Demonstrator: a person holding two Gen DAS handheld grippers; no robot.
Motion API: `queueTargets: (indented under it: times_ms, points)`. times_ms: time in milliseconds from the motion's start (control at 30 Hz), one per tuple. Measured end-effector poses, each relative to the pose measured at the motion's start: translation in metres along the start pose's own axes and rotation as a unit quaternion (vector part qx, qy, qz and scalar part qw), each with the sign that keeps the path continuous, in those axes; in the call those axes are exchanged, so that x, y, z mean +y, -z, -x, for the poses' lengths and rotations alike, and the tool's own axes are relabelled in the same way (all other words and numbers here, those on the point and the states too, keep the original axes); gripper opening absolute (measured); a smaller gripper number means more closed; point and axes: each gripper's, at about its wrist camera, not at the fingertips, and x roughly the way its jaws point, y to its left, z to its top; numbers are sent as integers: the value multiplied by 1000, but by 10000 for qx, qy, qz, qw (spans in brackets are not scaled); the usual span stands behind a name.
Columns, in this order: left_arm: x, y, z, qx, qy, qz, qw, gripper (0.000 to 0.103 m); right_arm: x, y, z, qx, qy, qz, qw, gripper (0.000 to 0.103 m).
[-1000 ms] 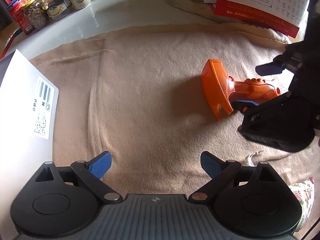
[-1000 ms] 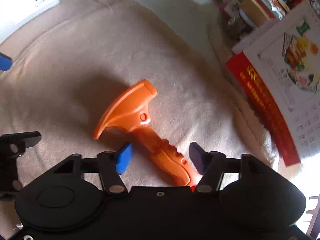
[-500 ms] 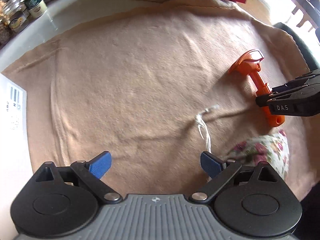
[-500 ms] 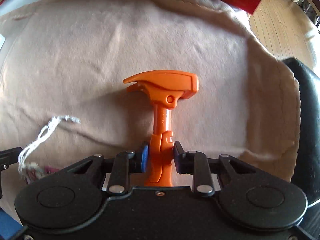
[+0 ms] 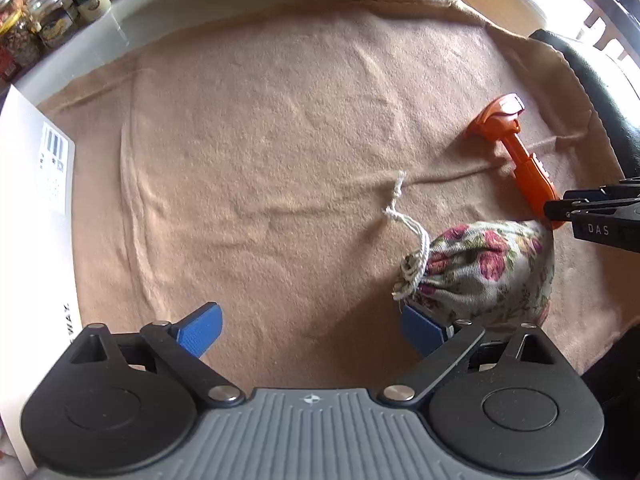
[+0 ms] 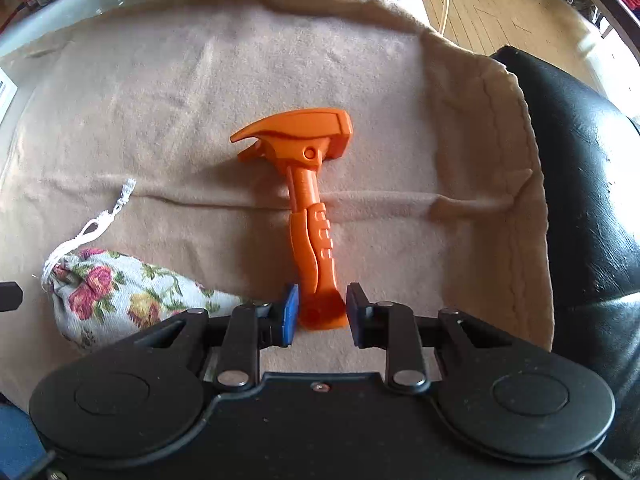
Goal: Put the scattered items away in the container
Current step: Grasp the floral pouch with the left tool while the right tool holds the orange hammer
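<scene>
My right gripper (image 6: 322, 310) has the orange toy hammer (image 6: 308, 184) by its handle end, jaws nearly closed on it — it lies on the beige cloth (image 6: 200, 100), right of the floral pouch (image 6: 120, 296). My left gripper (image 5: 310, 330) gapes wide, holding nothing. Next — lift toward the white box (image 5: 32, 200), far left.

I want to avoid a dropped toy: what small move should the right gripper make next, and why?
Probably ease the right gripper a little forward along the orange toy hammer before closing firmly. Only the butt of the handle sits between its pads, and whether they clamp it is unclear; the hammer lies flat on the beige cloth.
</scene>
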Motion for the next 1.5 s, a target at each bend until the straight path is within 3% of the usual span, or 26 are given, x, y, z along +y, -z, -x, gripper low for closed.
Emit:
queueTargets:
  times_ms: [133, 233, 367, 467, 533, 633, 733, 800, 833, 900, 967, 1033, 1067, 1167, 1300, 1500]
  points:
    - [-8, 7, -5, 200, 359, 0, 9992, 95, -7, 7, 6, -109, 67, -89, 9999, 29]
    - [-25, 17, -22, 704, 493, -444, 9953, 95, -5, 17, 4, 100, 89, 23, 9999, 29]
    - [-43, 24, -44, 913, 660, -568, 9920, 95, 6, 34, 6, 322, -378, 26, 9988, 29]
    - [-48, 21, -48, 587, 569, -462, 9956, 95, 26, 41, 7, 339, -654, 175, 9971, 29]
    - [-46, 15, -41, 295, 446, -372, 9979, 95, 45, 46, 9, 363, -728, 459, 9956, 20]
    - [-29, 6, -29, -75, 495, 112, 9987, 96, 59, 50, 10, 306, -1011, 683, 9921, 16]
    - [-13, -2, -24, -301, 752, 684, 9944, 96, 56, 52, 8, 323, -2060, 301, 9776, 20]
    - [-6, -4, -23, -324, 924, 916, 9910, 96, 57, 54, 7, 275, -2527, 171, 9670, 24]
    - [-4, -4, -22, -335, 882, 1000, 9905, 96, 59, 54, 9, 232, -2527, 269, 9669, 30]
    - [-2, -5, -18, -336, 761, 1031, 9912, 96, 59, 53, 18, 100, -2288, 538, 9719, 30]
    - [-5, -7, -16, -266, 693, 926, 9929, 98, 47, 51, 29, -30, -2332, 455, 9714, 32]
    - [-9, -7, -15, -178, 616, 838, 9944, 98, 27, 46, 44, -269, -2306, 186, 9725, 54]
    - [-12, -7, -16, -146, 599, 804, 9949, 98, 17, 43, 51, -451, -2166, 97, 9752, 57]
    - [-25, -4, -19, -37, 673, 687, 9954, 98, -9, 24, 69, -954, -1377, -24, 9859, 59]
    - [-49, 1, -25, 38, 817, 551, 9951, 100, -21, -3, 50, -1240, -381, 122, 9915, 59]
    - [-77, 2, -37, -46, 702, 347, 9969, 101, -6, -21, 21, -1120, -121, 344, 9930, 59]
